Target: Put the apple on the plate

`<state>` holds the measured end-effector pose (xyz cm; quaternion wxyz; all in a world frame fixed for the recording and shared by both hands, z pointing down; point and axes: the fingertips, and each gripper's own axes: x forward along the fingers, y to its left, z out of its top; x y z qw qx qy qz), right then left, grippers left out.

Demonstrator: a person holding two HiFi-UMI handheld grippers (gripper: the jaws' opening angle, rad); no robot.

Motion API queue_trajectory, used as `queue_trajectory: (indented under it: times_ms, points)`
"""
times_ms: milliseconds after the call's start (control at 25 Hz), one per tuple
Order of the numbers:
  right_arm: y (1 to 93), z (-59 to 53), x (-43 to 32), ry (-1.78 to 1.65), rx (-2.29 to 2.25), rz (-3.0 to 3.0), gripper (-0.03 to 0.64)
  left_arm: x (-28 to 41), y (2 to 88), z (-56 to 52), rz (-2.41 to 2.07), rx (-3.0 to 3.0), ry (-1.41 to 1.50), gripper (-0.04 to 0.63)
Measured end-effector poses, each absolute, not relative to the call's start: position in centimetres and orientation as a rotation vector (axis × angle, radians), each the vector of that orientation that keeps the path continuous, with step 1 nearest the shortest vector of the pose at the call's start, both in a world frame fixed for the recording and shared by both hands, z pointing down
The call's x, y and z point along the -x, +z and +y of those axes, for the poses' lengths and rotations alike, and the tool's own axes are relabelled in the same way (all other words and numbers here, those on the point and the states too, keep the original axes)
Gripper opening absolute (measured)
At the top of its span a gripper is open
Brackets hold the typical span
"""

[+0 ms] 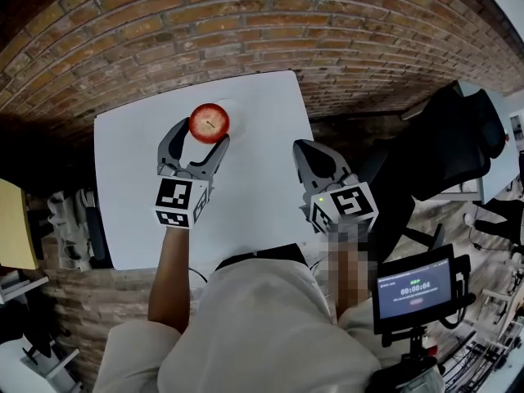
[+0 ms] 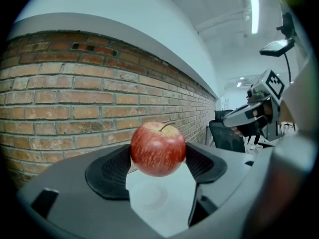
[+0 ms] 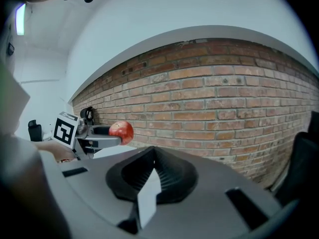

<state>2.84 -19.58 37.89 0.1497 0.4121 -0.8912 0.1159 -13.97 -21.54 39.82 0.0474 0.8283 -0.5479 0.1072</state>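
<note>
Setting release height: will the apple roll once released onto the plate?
Likely rolls: the apple is round and glossy. Probably firm: the left gripper pinches its sides with no visible dent. The shallow-looking plate may not stop it.

Apple (image 2: 158, 150) is clamped between jaws of left tongs (image 2: 158, 162), above white plate (image 2: 147, 199) on bench (image 2: 172, 182); brick wall (image 2: 75, 108) behind.

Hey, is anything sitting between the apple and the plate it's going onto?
Nothing visible does. The left gripper holds the apple in the air, and the white plate lies on the table right beneath it, with nothing on the part that shows.
</note>
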Motion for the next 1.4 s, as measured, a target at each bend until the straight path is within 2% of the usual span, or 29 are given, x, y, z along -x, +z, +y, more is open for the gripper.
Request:
queue_trajectory:
  times_ms: [1400]
  points:
    - [48.0, -26.7, -3.7, 0.574, -1.138, -2.401, 0.003, 15.3, 56.4, -31.6, -1.556, -2.296, 0.570, 0.351]
